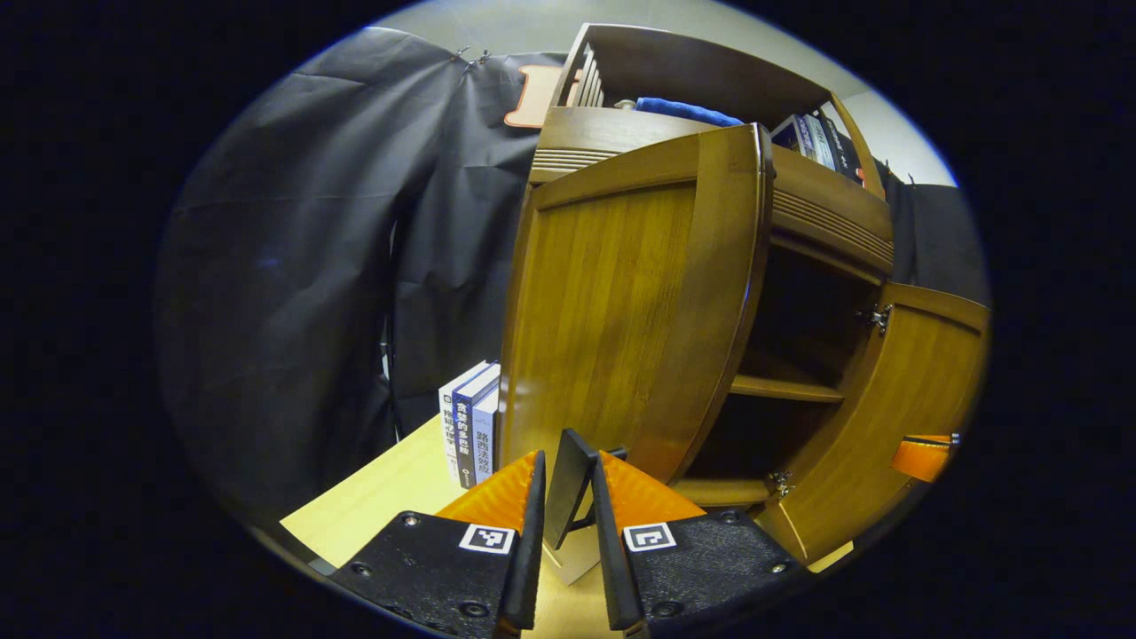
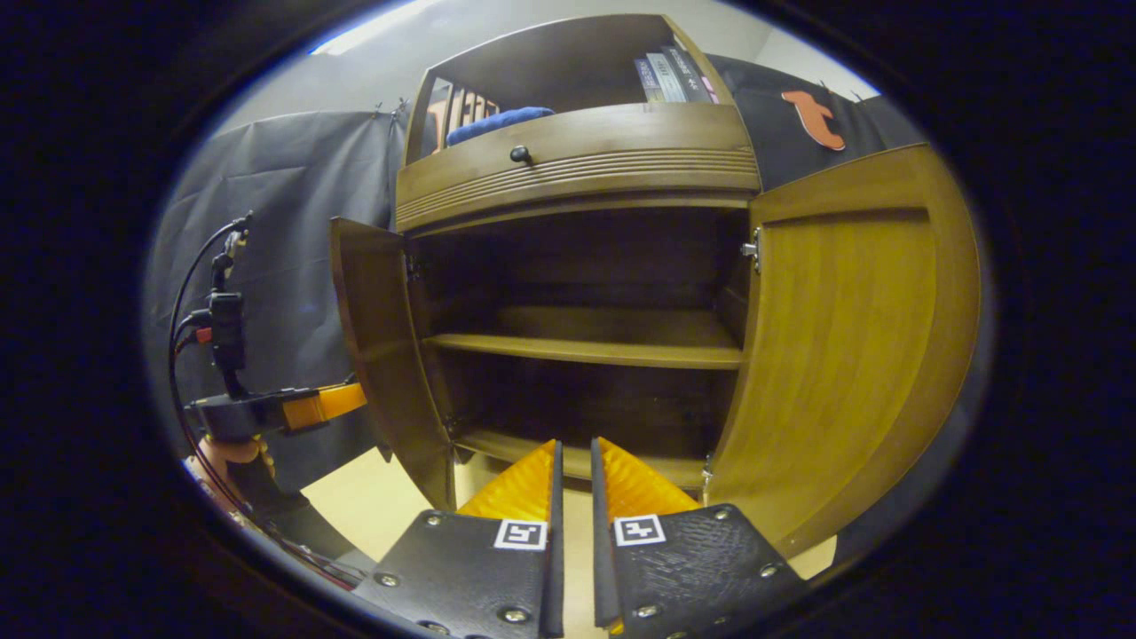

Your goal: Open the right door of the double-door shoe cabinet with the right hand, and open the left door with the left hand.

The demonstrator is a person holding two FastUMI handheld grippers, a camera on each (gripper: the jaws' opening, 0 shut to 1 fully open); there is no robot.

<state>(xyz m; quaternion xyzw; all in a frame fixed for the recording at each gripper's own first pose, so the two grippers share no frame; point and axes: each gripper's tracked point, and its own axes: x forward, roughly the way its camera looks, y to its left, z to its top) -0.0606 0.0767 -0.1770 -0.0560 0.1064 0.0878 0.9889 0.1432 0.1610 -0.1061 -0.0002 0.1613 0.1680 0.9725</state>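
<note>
The wooden shoe cabinet (image 2: 577, 169) has both doors swung out. In the left gripper view the left door (image 1: 621, 302) stands open just ahead. My left gripper (image 1: 568, 454) is shut on a dark flat handle piece (image 1: 564, 484) at its lower edge. The right gripper view looks into the dark inside with its shelf (image 2: 586, 351); the left door (image 2: 382, 346) is at the left and the right door (image 2: 852, 337) is wide open at the right. My right gripper (image 2: 575, 441) hangs before the opening, shut, holding nothing. The left gripper (image 2: 342, 399) touches the left door's outer face.
Three books (image 1: 470, 426) stand on the light table (image 1: 382, 506) left of the cabinet. A drawer with a dark knob (image 2: 521, 154) runs above the doors. On top lie a blue cloth (image 2: 497, 122) and books (image 2: 670, 75). Cables (image 2: 222, 319) trail from the left gripper.
</note>
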